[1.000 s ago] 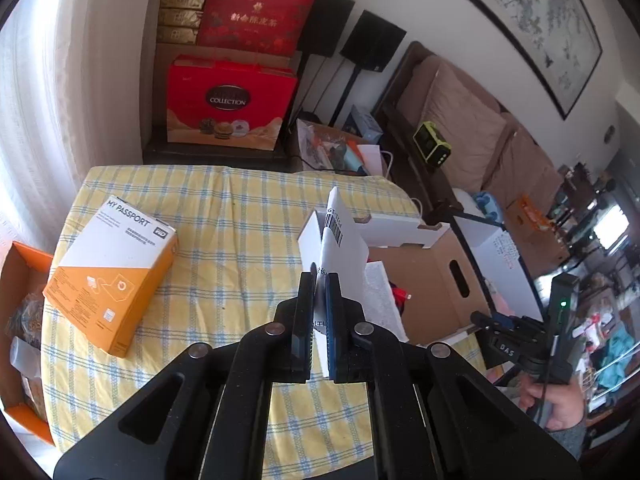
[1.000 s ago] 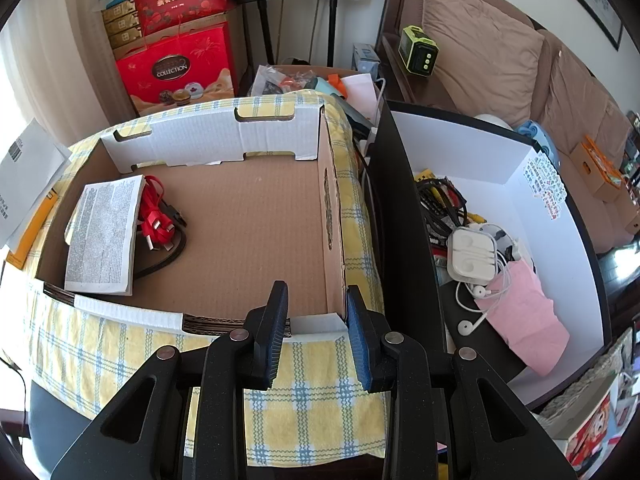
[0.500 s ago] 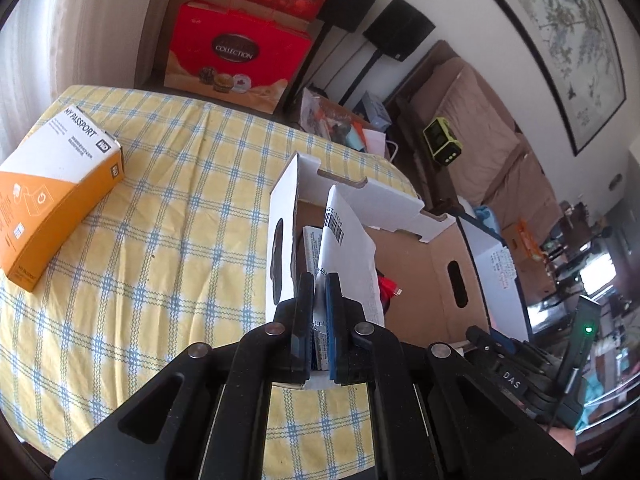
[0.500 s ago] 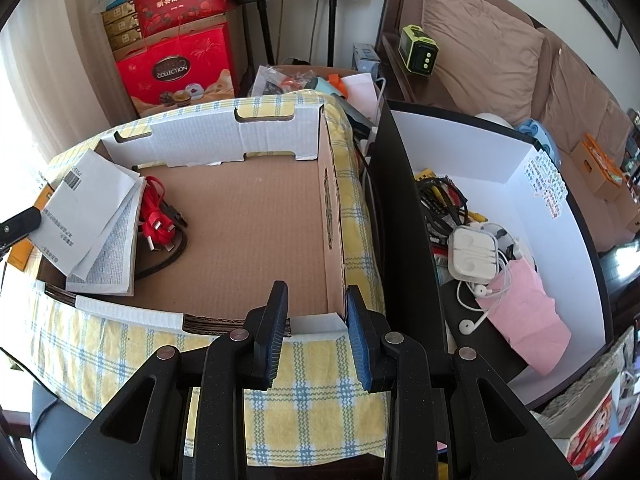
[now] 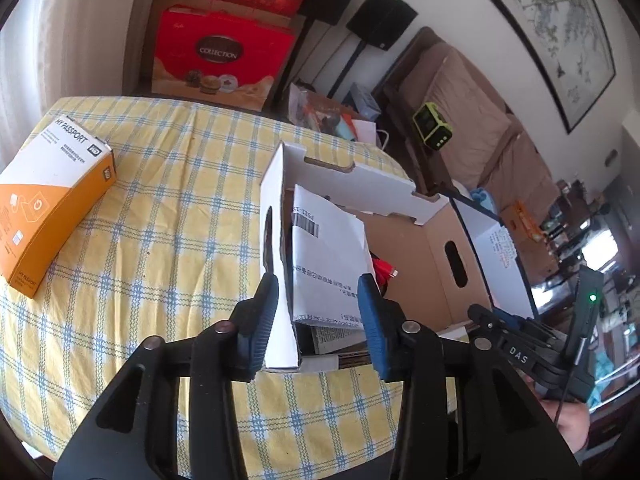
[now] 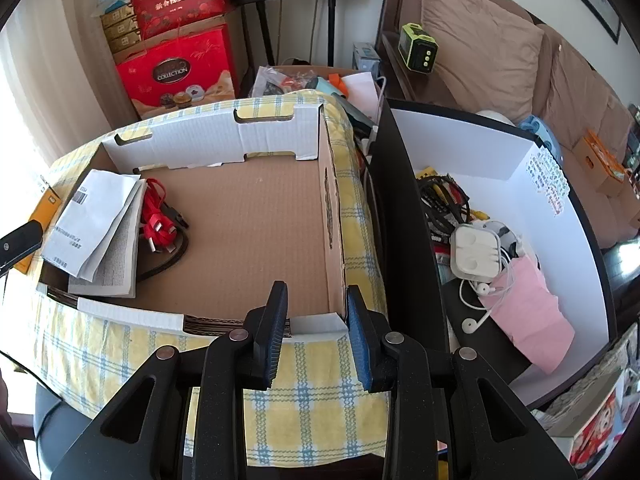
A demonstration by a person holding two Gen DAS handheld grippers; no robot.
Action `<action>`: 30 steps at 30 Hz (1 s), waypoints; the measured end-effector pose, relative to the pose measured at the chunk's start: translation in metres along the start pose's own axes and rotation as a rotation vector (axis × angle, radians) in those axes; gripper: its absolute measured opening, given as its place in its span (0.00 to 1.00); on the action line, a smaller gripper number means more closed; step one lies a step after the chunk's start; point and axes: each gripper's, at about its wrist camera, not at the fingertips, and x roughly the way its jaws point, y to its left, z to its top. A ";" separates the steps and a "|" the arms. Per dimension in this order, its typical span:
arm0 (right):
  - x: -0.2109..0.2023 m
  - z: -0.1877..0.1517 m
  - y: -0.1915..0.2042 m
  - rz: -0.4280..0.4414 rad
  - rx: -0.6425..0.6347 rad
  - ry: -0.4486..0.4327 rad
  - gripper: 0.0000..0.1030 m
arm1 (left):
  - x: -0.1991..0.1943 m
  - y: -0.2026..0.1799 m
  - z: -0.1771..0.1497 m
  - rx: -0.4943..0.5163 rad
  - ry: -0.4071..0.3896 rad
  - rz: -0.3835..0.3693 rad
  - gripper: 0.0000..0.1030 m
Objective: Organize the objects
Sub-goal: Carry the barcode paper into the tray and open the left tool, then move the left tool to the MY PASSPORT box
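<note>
Left wrist view: left gripper [image 5: 316, 316] jaws just opening, folded paper [image 5: 326, 256] released into cardboard box [image 6: 248, 216] beside red cable [image 6: 158, 216] | right gripper [image 6: 316, 336] parted, empty, at box corner | next, likely: fetch orange box [image 5: 44, 204] | worktop [image 5: 168, 216]: yellow checked cloth; sofa [image 6: 480, 48] behind.

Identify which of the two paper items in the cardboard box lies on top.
The white folded sheet with a barcode lies on top; the booklet of dense print sits beneath it, beside the red cable.
</note>
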 end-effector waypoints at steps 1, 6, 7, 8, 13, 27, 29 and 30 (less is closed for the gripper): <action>0.000 0.000 0.000 -0.001 -0.002 0.001 0.30 | 0.001 -0.002 0.000 0.013 0.014 0.000 0.36; 0.000 0.001 0.000 -0.004 -0.002 0.002 0.30 | 0.002 -0.018 -0.005 0.096 0.044 0.008 0.36; 0.000 0.001 0.000 -0.005 -0.003 0.002 0.30 | 0.002 -0.021 -0.007 0.099 0.052 0.008 0.36; 0.000 0.001 0.000 -0.006 -0.003 0.002 0.30 | 0.002 -0.023 -0.008 0.108 0.057 0.009 0.36; 0.000 0.001 0.000 -0.004 0.000 0.002 0.30 | -0.006 -0.024 -0.008 0.116 0.038 0.040 0.36; -0.002 0.001 0.002 -0.009 0.005 -0.003 0.32 | -0.039 0.024 0.009 0.069 -0.016 0.132 0.79; -0.002 0.001 0.001 -0.007 0.006 -0.003 0.32 | -0.043 0.033 0.012 0.068 -0.017 0.155 0.79; -0.002 0.001 0.002 -0.008 0.005 -0.002 0.32 | -0.047 0.039 0.014 0.064 -0.023 0.169 0.79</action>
